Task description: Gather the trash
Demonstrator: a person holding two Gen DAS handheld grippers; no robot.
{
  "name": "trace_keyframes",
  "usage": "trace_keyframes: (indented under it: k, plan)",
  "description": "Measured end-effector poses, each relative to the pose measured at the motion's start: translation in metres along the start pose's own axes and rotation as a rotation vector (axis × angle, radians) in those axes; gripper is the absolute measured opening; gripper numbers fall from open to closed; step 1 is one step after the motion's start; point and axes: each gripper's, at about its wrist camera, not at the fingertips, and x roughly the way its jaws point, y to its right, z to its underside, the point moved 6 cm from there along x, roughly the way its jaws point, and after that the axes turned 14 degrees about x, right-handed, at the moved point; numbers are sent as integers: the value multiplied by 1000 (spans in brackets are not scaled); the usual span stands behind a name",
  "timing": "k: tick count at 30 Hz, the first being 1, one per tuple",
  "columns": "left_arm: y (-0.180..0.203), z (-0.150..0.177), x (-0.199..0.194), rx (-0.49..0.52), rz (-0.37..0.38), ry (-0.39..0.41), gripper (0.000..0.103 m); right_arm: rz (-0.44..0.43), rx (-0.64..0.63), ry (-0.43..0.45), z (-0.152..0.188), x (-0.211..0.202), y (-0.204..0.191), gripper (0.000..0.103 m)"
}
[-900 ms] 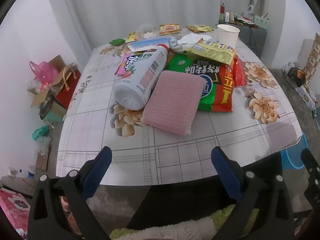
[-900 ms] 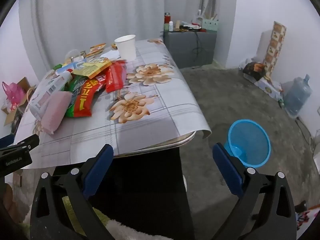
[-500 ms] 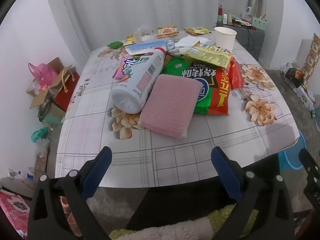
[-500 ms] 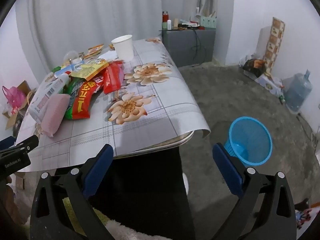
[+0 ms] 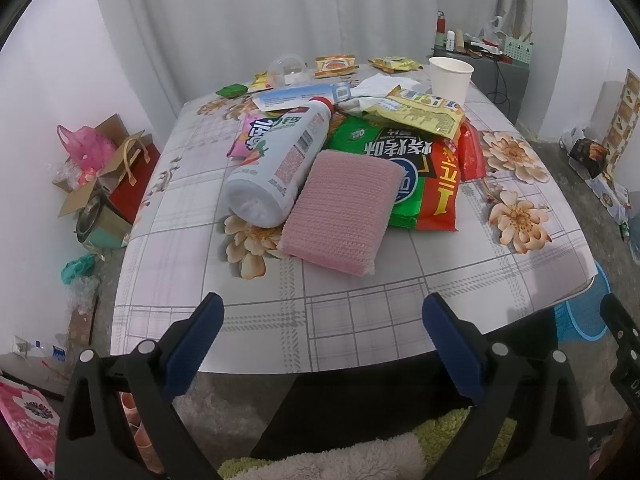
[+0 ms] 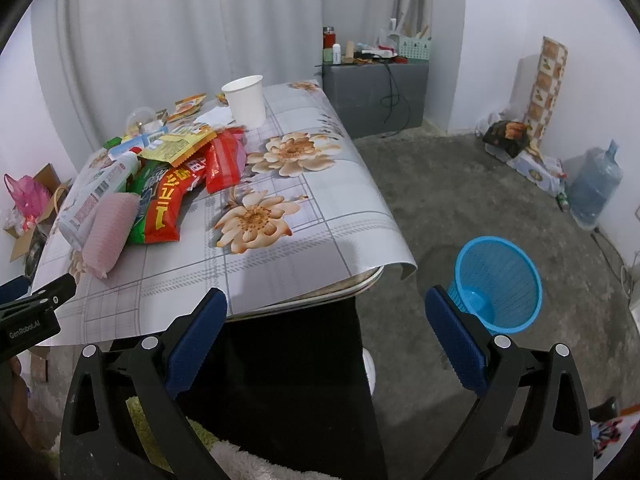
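Note:
A pile of trash lies on the flowered table (image 5: pixel 200 276): a white plastic bottle (image 5: pixel 282 164) on its side, a pink sponge (image 5: pixel 344 210), a green and red snack bag (image 5: pixel 404 168), a yellow wrapper (image 5: pixel 420 114), a white paper cup (image 5: pixel 450 76) and small wrappers at the back. A blue mesh bin (image 6: pixel 498 282) stands on the floor right of the table. My left gripper (image 5: pixel 322 348) is open and empty before the table's near edge. My right gripper (image 6: pixel 326 342) is open and empty near the table's front right corner, left of the bin.
Boxes and a pink bag (image 5: pixel 86 148) lie on the floor left of the table. A grey cabinet (image 6: pixel 376 92) with small items stands behind the table. A water jug (image 6: pixel 594 190) and packages line the right wall. The other gripper (image 6: pixel 32 316) shows at the left edge.
Both grippers have drifted slightly; the table and pile sit a little lower and closer in the left view. Nothing was grasped or moved.

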Motion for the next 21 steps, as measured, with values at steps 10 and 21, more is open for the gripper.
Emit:
trace_keyframes:
  k: [10,21]
  plan:
    - [-5,2,1,-7,2,0,97,3,0,0,1,0,-1,95]
    - [-8,3,2,-10,1,-3,97,3,1,-1,2,0,-4,95]
